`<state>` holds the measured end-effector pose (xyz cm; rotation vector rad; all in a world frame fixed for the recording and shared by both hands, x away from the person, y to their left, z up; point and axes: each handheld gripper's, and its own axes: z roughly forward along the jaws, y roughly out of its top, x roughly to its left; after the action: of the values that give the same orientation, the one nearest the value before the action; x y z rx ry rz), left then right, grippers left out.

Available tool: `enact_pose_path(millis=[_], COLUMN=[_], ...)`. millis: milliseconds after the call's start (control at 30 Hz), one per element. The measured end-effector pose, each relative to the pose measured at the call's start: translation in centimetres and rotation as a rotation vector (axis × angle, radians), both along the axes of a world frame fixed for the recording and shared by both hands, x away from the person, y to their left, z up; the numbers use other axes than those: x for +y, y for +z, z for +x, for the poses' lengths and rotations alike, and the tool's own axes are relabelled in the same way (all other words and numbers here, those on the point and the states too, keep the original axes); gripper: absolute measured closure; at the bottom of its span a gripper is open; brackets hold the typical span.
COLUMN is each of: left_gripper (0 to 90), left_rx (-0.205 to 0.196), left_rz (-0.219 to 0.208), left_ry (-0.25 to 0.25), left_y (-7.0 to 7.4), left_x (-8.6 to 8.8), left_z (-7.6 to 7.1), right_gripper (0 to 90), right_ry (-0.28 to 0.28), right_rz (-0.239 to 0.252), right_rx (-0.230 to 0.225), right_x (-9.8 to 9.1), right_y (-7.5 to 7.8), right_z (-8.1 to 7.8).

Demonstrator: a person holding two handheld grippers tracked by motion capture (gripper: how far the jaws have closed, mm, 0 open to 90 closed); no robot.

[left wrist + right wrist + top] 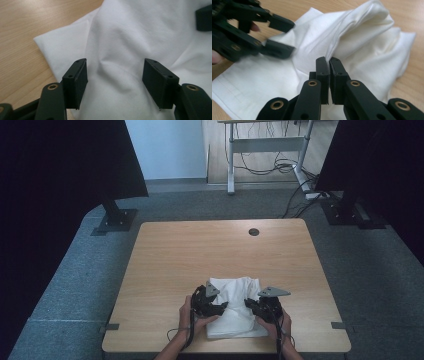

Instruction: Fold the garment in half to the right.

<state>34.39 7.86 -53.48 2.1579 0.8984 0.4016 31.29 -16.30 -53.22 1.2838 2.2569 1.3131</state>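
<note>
One white cloth lies on the table; left tongs gape wide above it, right tongs pinch a fold.

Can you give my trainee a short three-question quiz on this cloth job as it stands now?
1. True or false: the right gripper is pinching a fold of the white cloth.
2. How do the jaws of the left gripper stand?
A. open above the cloth
B. clamped on the table edge
C. holding a cup
3. Which surface does the cloth lie on?

Key:
1. True: its jaws are closed on a raised fold.
2. A: they stand apart, with cloth below them.
3. The wooden table, near the person's edge.
</note>
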Motion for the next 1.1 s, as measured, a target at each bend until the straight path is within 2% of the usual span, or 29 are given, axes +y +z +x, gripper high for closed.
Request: enact_pose_path(millis=[100, 167, 233, 300, 367, 467, 567, 633, 733, 800, 833, 933, 1000, 1033, 1100], left_gripper=[38.1, 38.7, 38.2, 38.3, 38.0, 38.7, 38.6, 38.3, 37.4, 37.5, 37.4, 37.4, 37.5, 37.5, 37.5], left_rx=[-0.024, -0.042, -0.047, -0.003, 0.004, -0.001, 0.012, 0.025, 0.025, 0.015, 0.012, 0.011, 0.009, 0.008, 0.008], left_rz=[-0.077, -0.062, -0.022, -0.04, -0.043, -0.02, -0.02, -0.036, -0.033, -0.027, -0.025, -0.02, -0.02, -0.017, -0.019], left_ry=[0.022, 0.044, 0.079, 0.102, 0.119, 0.121, 0.117, 0.117, 0.11, 0.105, 0.107, 0.104, 0.103, 0.103, 0.104], left_y=[0.9, 0.9, 0.4, -0.3, -0.7, -0.9, -1.3, -1.3, -1.3, -1.3, -1.3, -1.3, -1.3, -1.3, -1.3], left_x=[1.0, 1.1, 1.0, 1.1, 1.2, 1.1, 1.1, 1.4, 1.4, 1.2, 1.1, 1.0, 1.0, 0.9, 1.0], left_z=[0.2, 0.6, 1.4, 2.3, 2.7, 2.7, 2.8, 2.8, 2.7, 2.6, 2.6, 2.6, 2.6, 2.6, 2.6], right_gripper=[85.9, 85.8, 85.8, 85.7, 85.8, 86.0, 86.5, 86.9, 86.8, 84.9, 83.4, 80.7, 79.4, 78.4, 76.7], right_ry=[-0.007, -0.009, -0.007, -0.007, -0.01, -0.014, -0.019, -0.021, -0.025, -0.035, -0.044, -0.044, -0.016, -0.003, 0.027], right_rz=[0.046, 0.07, 0.084, 0.096, 0.1, 0.103, 0.106, 0.097, 0.094, 0.061, 0.029, -0.018, -0.052, -0.068, -0.102], right_rx=[0.033, 0.064, 0.082, 0.093, 0.097, 0.103, 0.116, 0.125, 0.137, 0.116, 0.085, -0.032, -0.087, -0.101, -0.088], right_x=[-0.8, -1.2, -1.3, -1.4, -1.5, -1.8, -2.2, -2.5, -2.8, -2.7, -2.6, -1.7, -0.3, 0.5, 2.1], right_y=[-0.8, -1.4, -1.8, -2.0, -2.1, -2.1, -2.2, -2.4, -2.6, -2.0, -1.3, 1.4, 3.0, 3.6, 3.9], right_z=[0.2, 0.4, 0.6, 0.7, 0.7, 0.5, 0.1, -0.1, -0.3, -0.5, -0.7, -1.2, -0.7, -0.2, 1.4])
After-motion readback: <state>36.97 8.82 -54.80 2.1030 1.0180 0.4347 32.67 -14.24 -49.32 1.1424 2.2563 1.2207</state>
